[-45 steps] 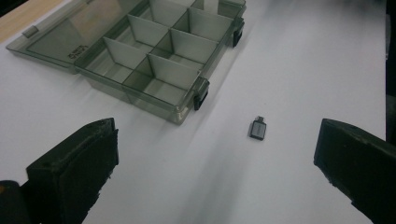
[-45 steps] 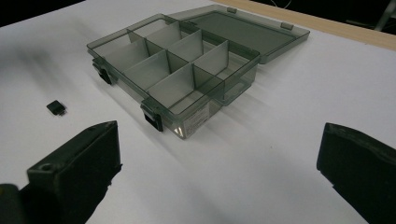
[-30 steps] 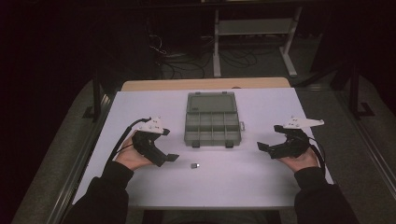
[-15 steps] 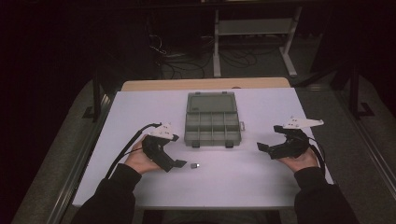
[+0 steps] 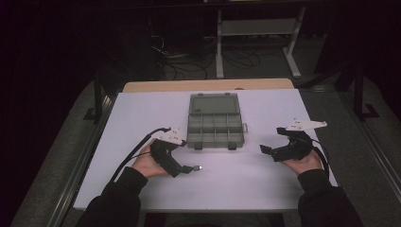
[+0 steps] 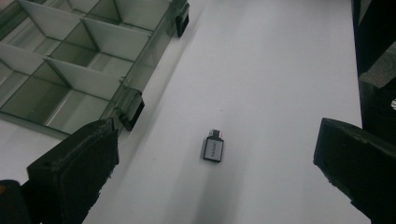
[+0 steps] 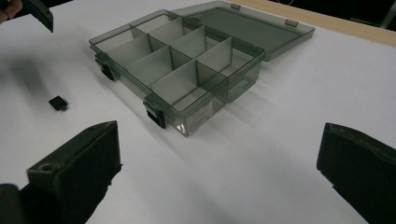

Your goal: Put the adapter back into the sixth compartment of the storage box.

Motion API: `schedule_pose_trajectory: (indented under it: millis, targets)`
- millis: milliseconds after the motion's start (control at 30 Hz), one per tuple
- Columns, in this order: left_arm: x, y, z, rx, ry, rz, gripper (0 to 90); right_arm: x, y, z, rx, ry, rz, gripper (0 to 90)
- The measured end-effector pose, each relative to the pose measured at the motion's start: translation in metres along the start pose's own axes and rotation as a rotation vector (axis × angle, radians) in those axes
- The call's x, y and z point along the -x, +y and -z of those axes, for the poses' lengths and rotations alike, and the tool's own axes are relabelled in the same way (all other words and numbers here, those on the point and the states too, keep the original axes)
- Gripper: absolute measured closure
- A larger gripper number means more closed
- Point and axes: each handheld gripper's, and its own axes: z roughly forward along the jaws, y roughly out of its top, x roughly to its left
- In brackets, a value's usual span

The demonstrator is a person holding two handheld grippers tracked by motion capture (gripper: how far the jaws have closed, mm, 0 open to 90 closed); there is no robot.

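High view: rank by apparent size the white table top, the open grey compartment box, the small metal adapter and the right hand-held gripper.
1. White table top
2. Open grey plastic compartment box
3. Right hand-held gripper, black, two-jawed; slightly nearer the camera, yet clearly smaller than the box
4. Small silver metal adapter

1. A white tabletop (image 5: 246, 189) is carrying everything, with a bare wooden strip (image 5: 203, 85) showing along its far edge.
2. A translucent grey compartment box (image 5: 213, 127) is lying on it at the centre, toward the far side, its lid (image 5: 213, 103) folded open and lying flat on the far side.
3. A small dark adapter (image 5: 199, 167) with a metal end is lying on the white surface, nearer than the box and slightly left of centre, apart from the box's latches (image 6: 131, 108).
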Motion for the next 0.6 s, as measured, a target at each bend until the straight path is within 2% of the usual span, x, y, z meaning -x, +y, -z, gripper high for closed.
schedule_pose_trajectory:
  millis: [67, 333, 467, 500, 600]
  targets:
    - [0.0, -0.001, -0.005, -0.025, 0.002, -0.004, 0.0, -0.001, 0.0, 0.0, -0.003, 0.002, 0.003, 0.0]
    - [0.002, 0.002, -0.015, -0.057, -0.003, -0.022, 0.0, -0.001, 0.0, -0.001, -0.008, 0.003, 0.006, 0.0]
    - [0.002, 0.003, -0.017, -0.056, -0.006, -0.026, 0.0, -0.001, 0.0, -0.001, -0.008, 0.004, 0.005, 0.0]
    - [0.004, 0.004, -0.023, -0.062, -0.019, -0.03, 0.3, -0.001, 0.0, -0.001, -0.008, 0.005, 0.005, 0.0]
    - [0.004, 0.004, -0.026, -0.075, -0.024, -0.033, 0.4, -0.001, 0.0, -0.001, -0.008, 0.006, 0.007, 0.0]
